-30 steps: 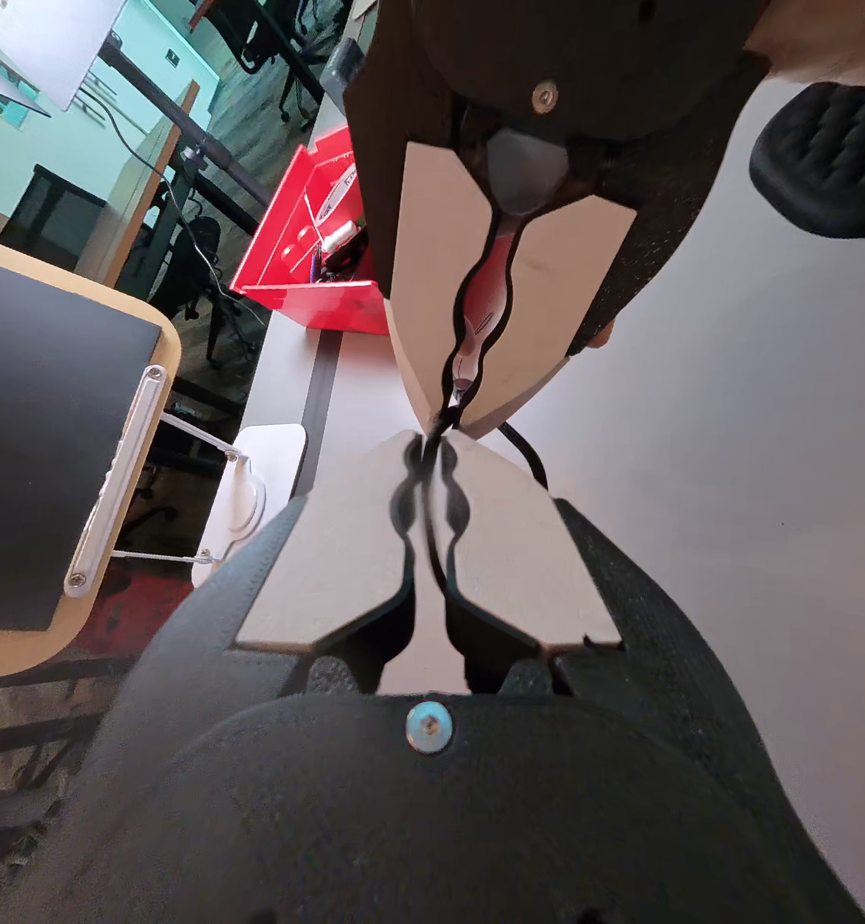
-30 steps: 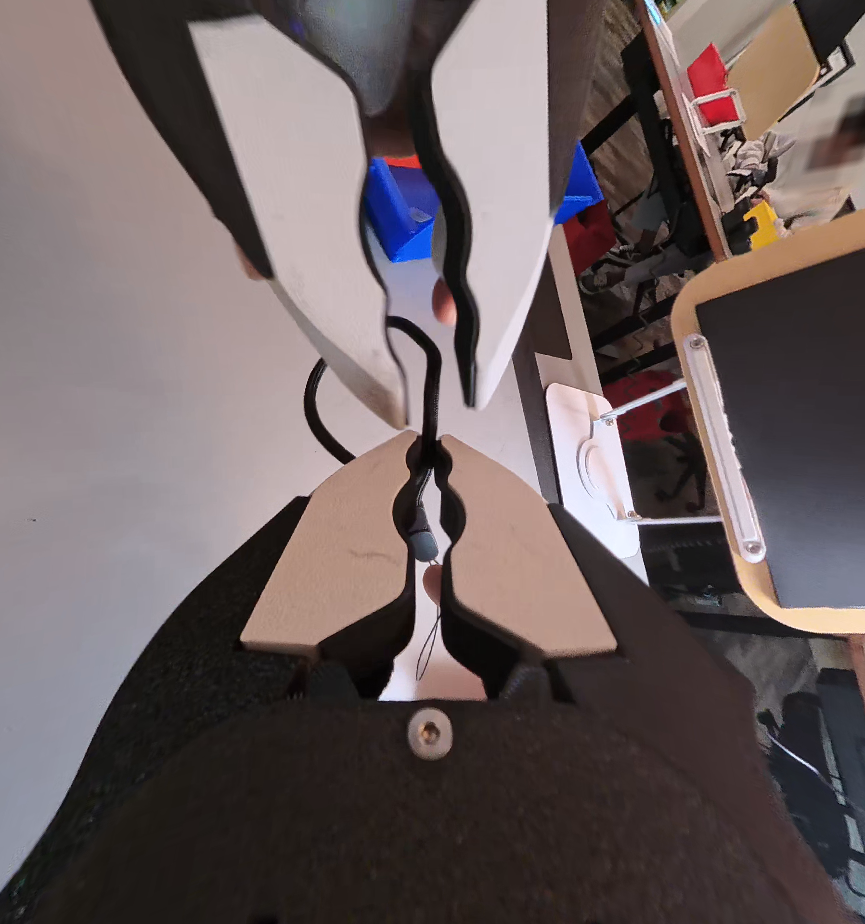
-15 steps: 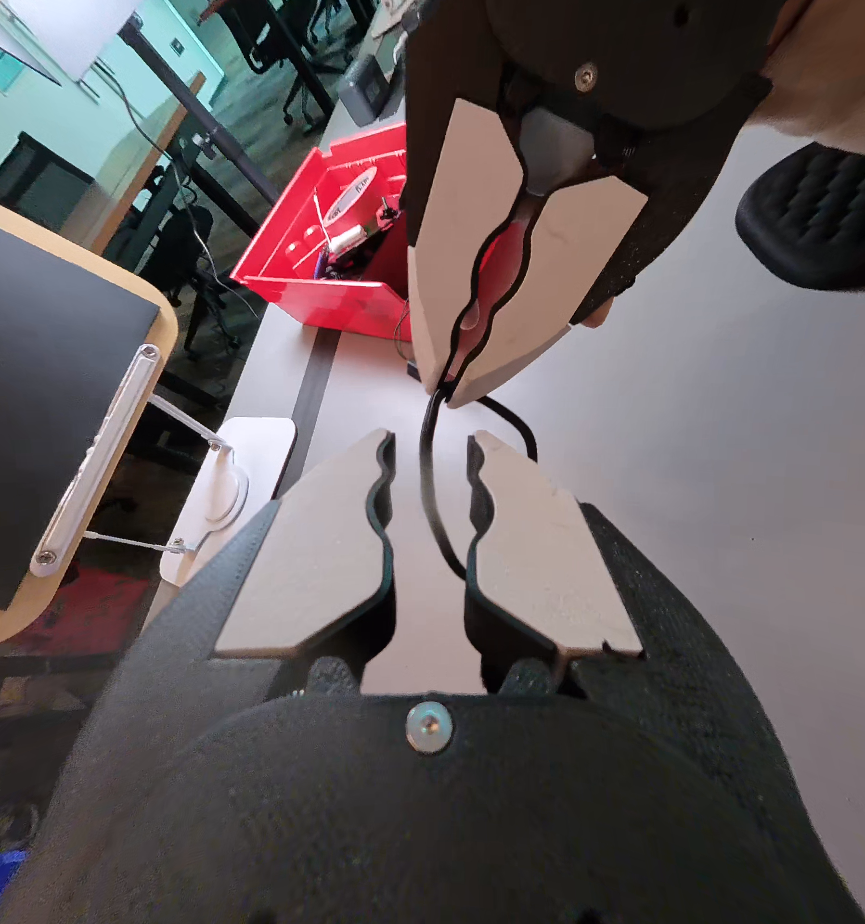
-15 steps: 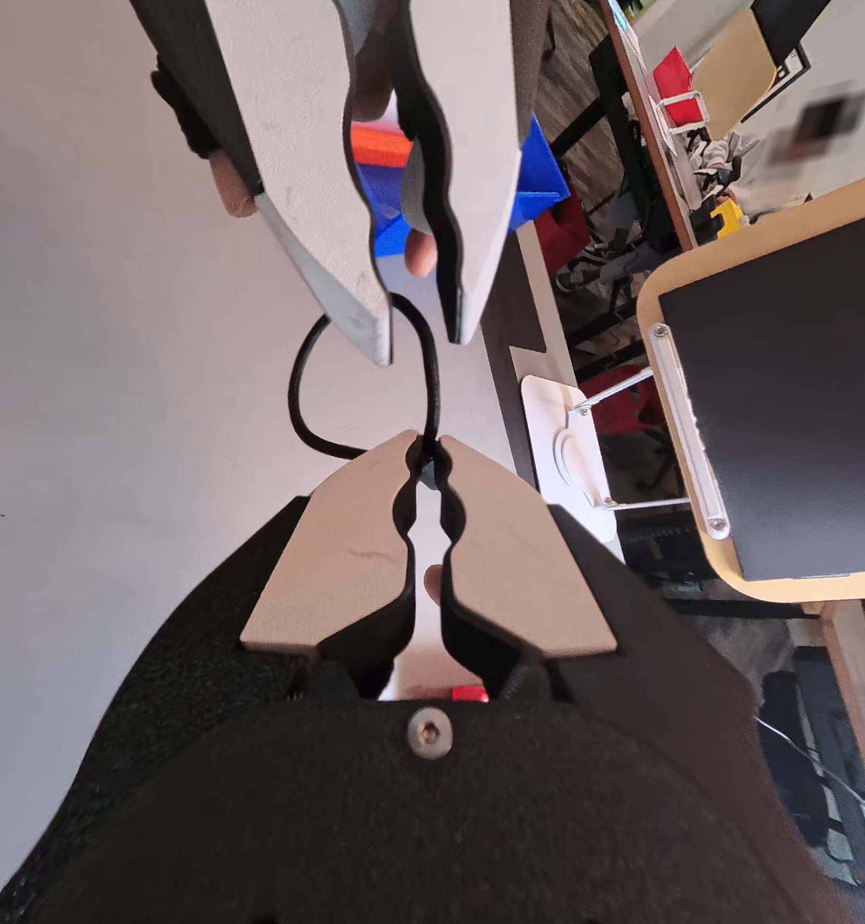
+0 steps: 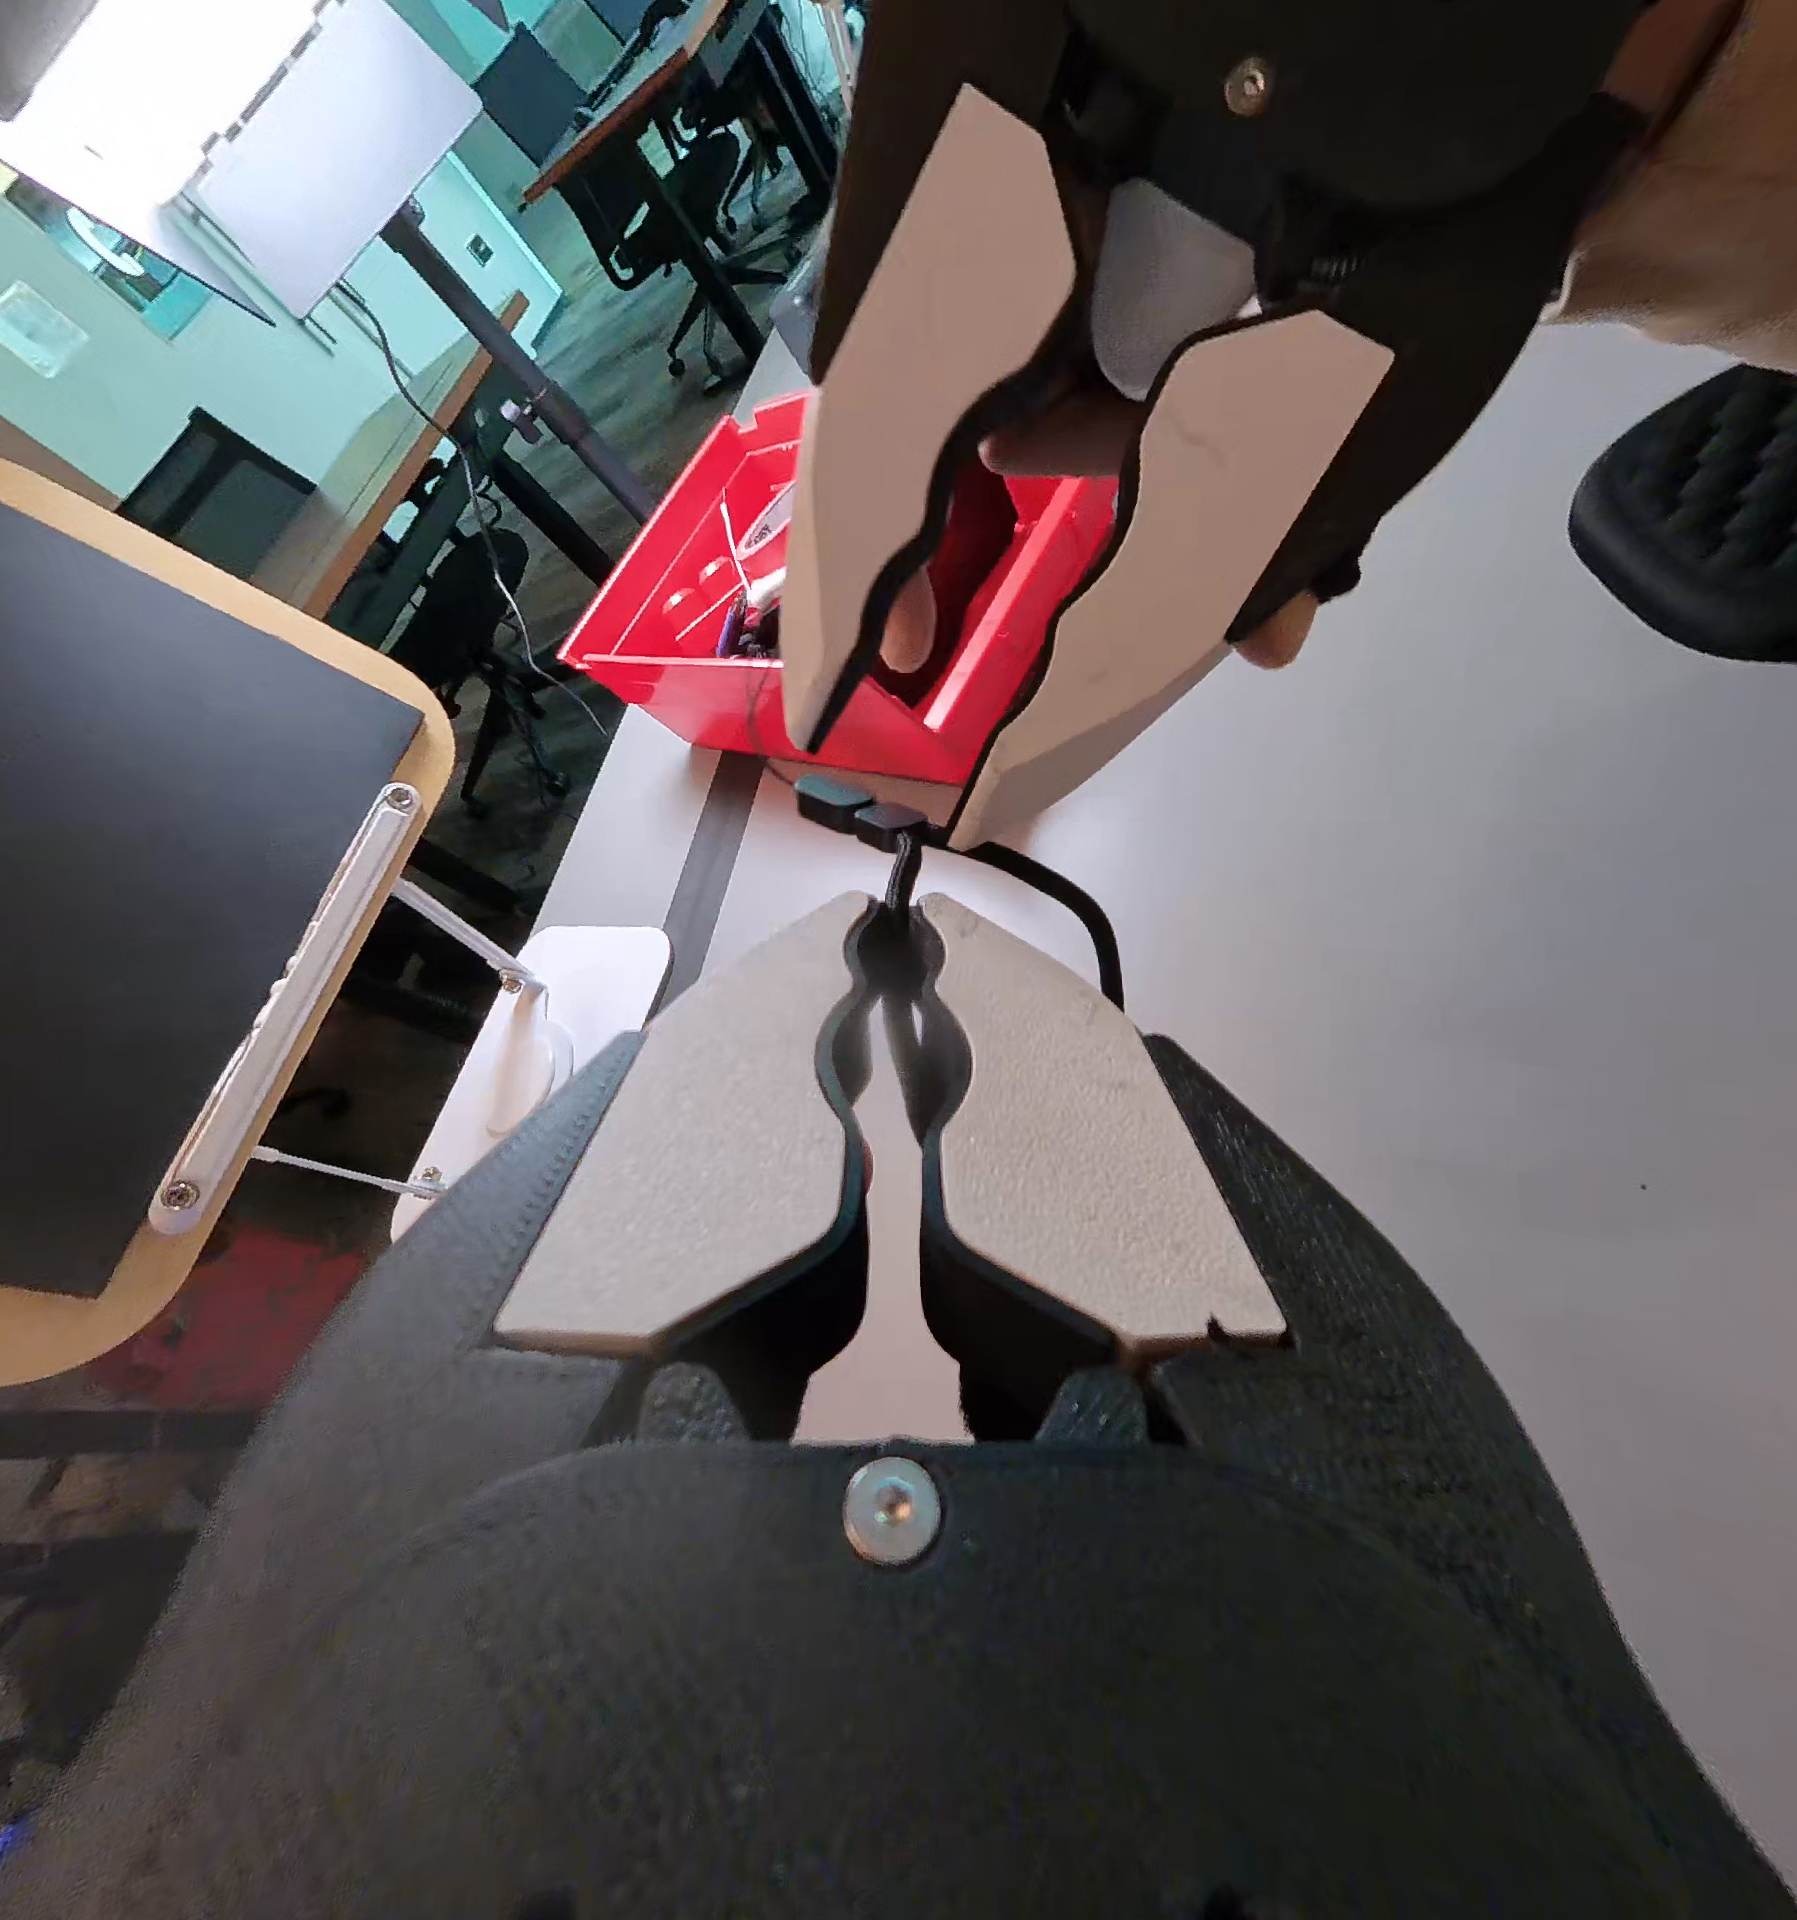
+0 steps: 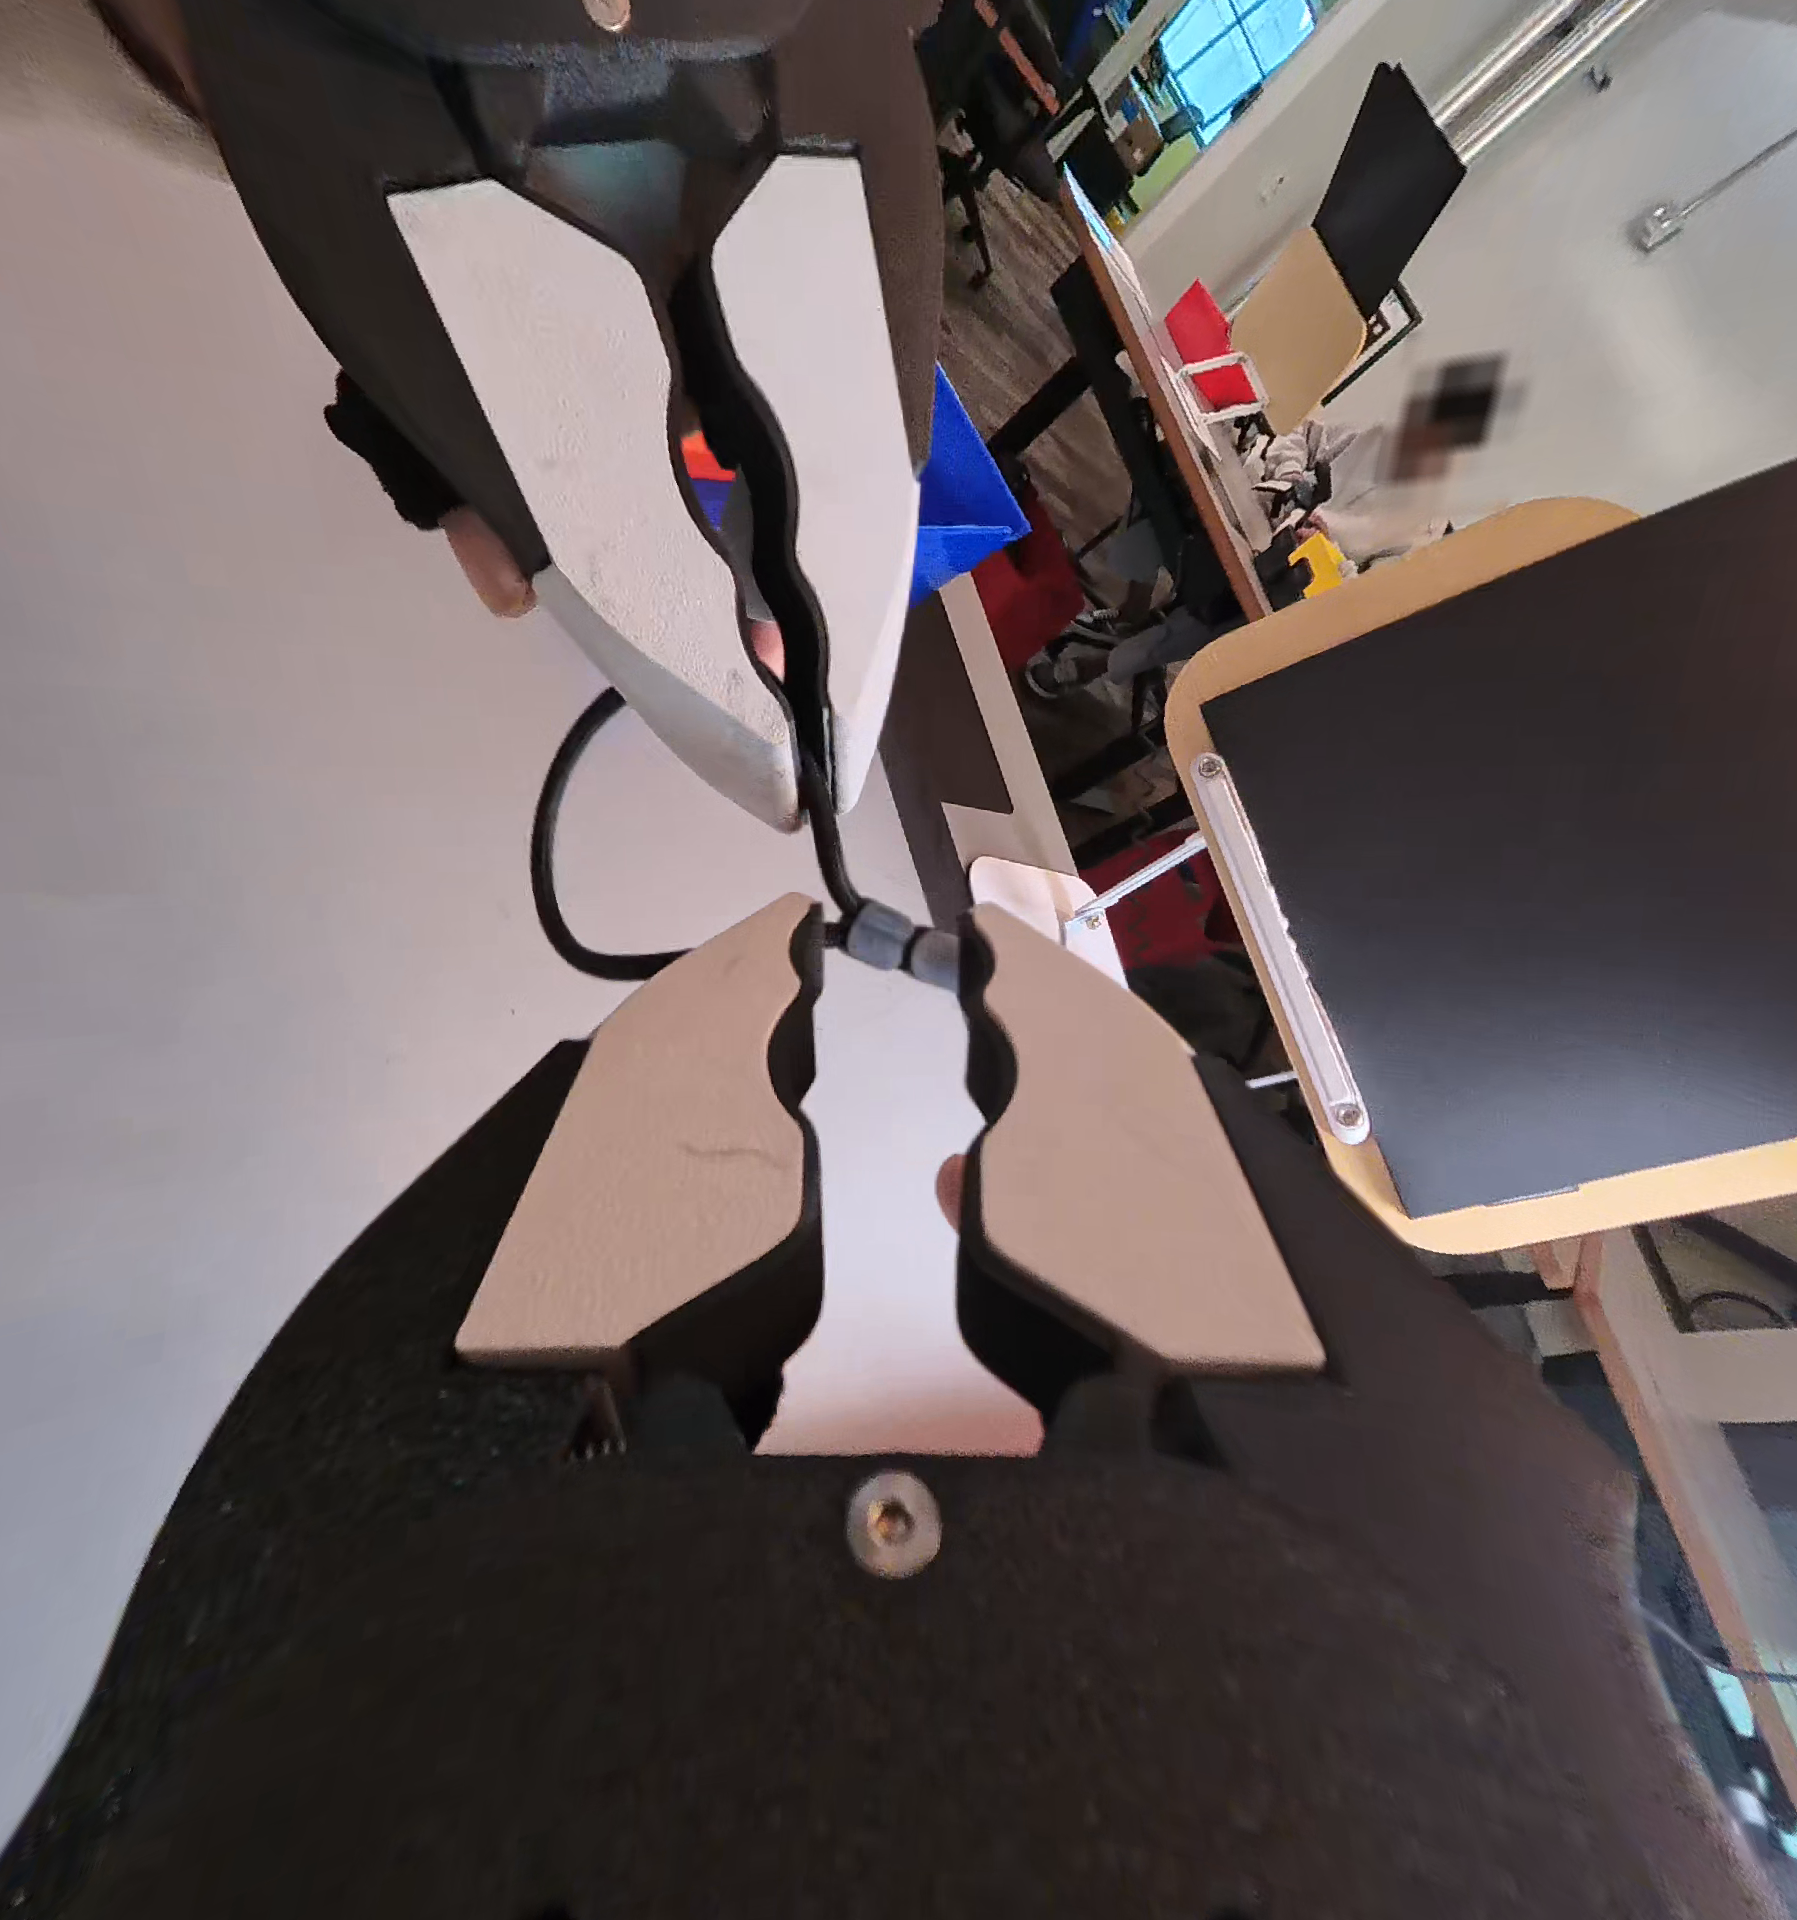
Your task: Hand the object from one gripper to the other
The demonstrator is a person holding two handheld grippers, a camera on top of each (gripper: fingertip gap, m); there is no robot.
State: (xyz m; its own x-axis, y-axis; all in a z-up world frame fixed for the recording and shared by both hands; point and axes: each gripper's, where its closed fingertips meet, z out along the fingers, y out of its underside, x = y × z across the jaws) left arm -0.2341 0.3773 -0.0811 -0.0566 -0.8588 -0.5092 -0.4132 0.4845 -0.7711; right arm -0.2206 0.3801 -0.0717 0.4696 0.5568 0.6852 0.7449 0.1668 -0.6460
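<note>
1. Handover looks basically done: my left gripper [image 5: 892, 914] is clamped tight on the black cord [image 5: 1065, 902], cord pinched right at the fingertips and running back through the wavy slot
2. My right gripper [image 6: 892, 920] has its jaws parted, narrow-to-medium gap; the cord's grey connector end [image 6: 878, 935] sits across that gap at the tips, maybe brushing both pads, not squeezed
3. In the left wrist view the right gripper's jaws also stand apart, the cord's dark plug pieces [image 5: 858, 810] just below its tips
4. The cord loops out to one side in the air above the white table [image 6: 198, 831], nothing resting on it that I can tell
5. Left to do, I'd judge: back my right gripper clear of the connector so the cord hangs from the left only
6. Pose: both grippers tip to tip, pointing at each other, nearly in line, held above the table; red bin [image 5: 686, 644] behind, well apart
</note>
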